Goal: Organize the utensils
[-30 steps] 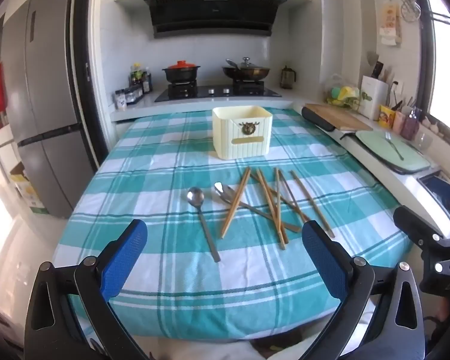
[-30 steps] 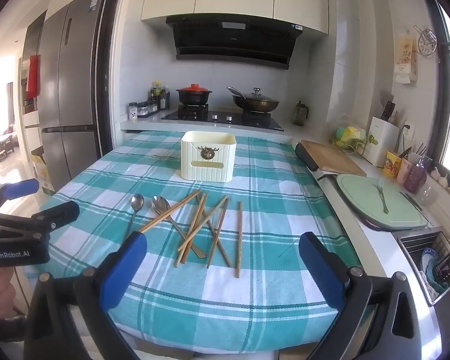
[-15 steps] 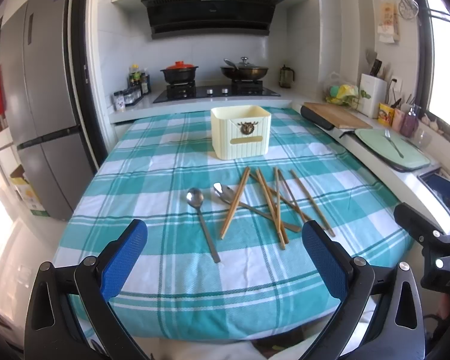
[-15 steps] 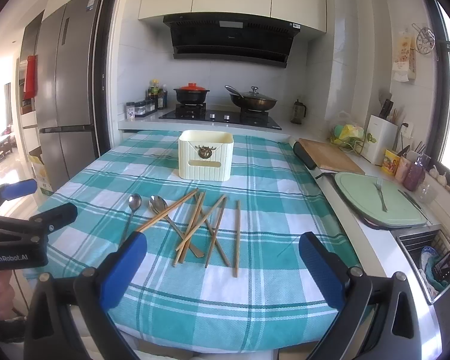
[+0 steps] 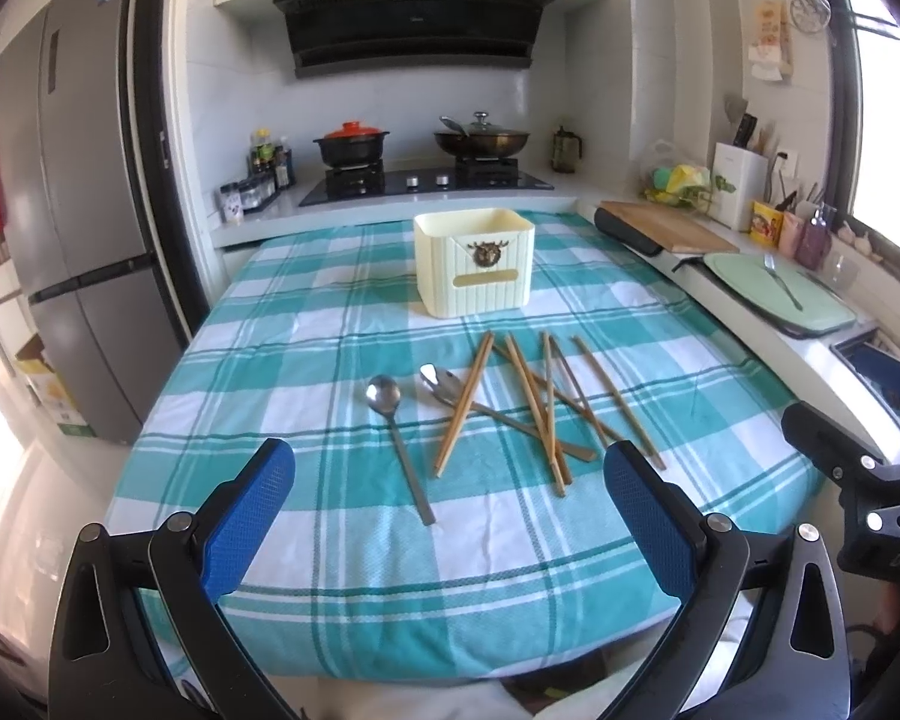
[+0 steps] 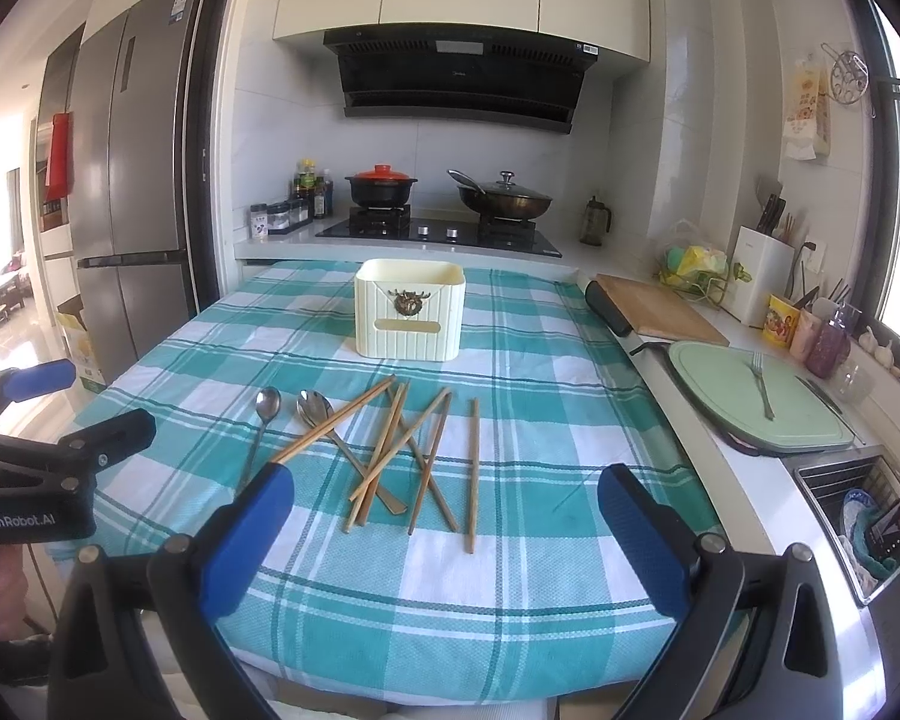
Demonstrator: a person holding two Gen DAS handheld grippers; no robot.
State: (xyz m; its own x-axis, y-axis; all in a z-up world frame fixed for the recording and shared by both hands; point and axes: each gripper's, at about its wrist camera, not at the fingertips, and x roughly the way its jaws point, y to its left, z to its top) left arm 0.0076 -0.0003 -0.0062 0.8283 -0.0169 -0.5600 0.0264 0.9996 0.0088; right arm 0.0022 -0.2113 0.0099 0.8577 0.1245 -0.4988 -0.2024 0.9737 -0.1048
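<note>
Nothing shifted much: left gripper (image 5: 444,498) and right gripper (image 6: 444,510) both hover wide open and empty near the table edge, chopsticks (image 5: 534,402) and spoons (image 5: 390,414) scattered before the caddy (image 5: 474,261), ready for sorting.

White print "GenRobot.AI" reads clearly on the black body of the left gripper (image 6: 36,384), seen from the right wrist view. On the right gripper (image 5: 807,420), in the left wrist view, pale letters "DAS" show on its black body and run off the frame edge. The fridge (image 6: 132,180) carries a blue sticker near its top and the range hood (image 6: 459,81) a small label at its right end; neither is legible.
</note>
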